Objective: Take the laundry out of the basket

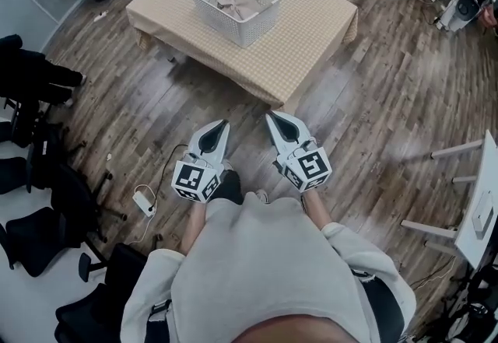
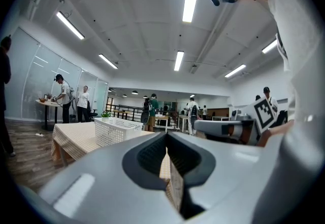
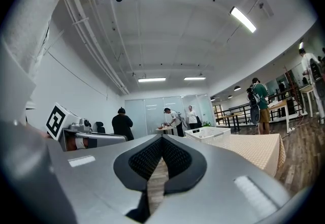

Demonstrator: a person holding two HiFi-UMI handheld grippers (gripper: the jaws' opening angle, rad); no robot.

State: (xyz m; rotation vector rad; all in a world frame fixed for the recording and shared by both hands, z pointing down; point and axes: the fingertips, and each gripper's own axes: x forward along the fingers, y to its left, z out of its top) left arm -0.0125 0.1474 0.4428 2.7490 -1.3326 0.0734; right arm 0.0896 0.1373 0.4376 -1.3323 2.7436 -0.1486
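Note:
A white slatted laundry basket [image 1: 236,4] stands on a low table with a beige checked cloth [image 1: 311,30]. Light pinkish laundry [image 1: 233,1] lies crumpled inside it. Both grippers hang close to my body, well short of the table. My left gripper [image 1: 223,124] and my right gripper [image 1: 272,116] point toward the table, side by side, both shut with nothing between the jaws. The basket [image 2: 117,129] shows small at the left in the left gripper view, and the basket [image 3: 208,134] also shows right of centre in the right gripper view.
Wood-plank floor lies between me and the table. Black office chairs [image 1: 39,201] crowd the left side, with a white power adapter [image 1: 144,201] and cable on the floor. White table legs [image 1: 459,178] stand at the right. Several people stand in the background.

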